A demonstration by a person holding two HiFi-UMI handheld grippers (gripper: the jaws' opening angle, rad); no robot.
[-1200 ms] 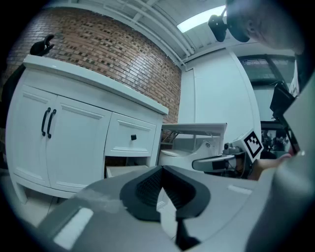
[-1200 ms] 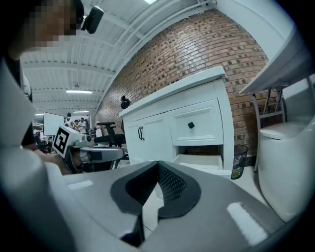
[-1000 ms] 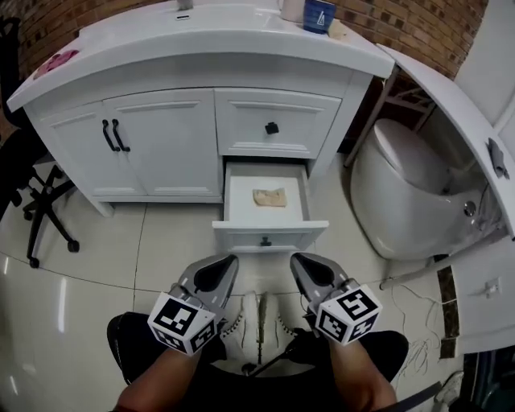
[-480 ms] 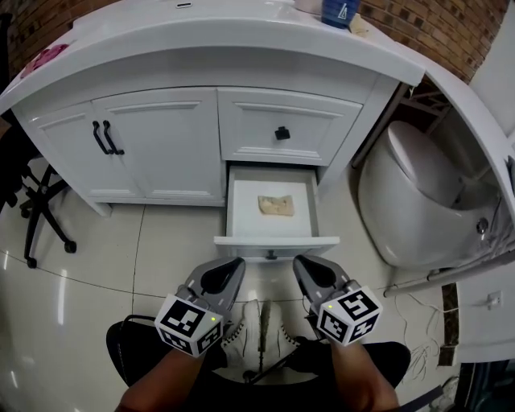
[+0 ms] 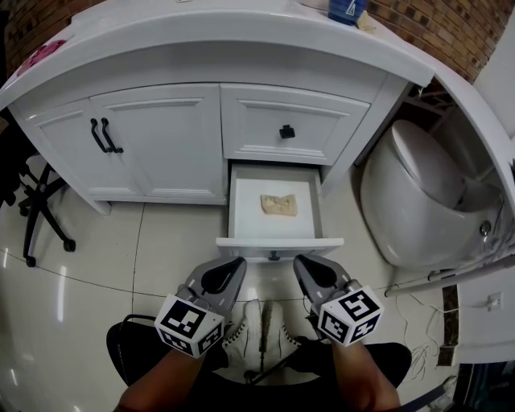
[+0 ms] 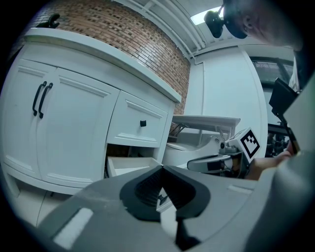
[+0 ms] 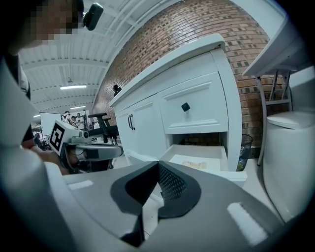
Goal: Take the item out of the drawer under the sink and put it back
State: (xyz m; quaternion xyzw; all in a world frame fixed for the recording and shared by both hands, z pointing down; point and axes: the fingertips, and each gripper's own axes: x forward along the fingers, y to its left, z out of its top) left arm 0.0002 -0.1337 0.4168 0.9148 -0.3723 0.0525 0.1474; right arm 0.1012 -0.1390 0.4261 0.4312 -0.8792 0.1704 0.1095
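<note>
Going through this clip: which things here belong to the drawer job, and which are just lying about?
Part of the job:
- lower drawer, open
- tan item lying in it
- left gripper and right gripper, jaws shut, empty

Just lying about:
- toilet
- office chair
- blue container and pink item on the countertop

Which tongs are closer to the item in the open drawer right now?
Right, by a little. The right tongs hang short of the drawer, nearly in line with the item; the left tongs are farther left.
</note>
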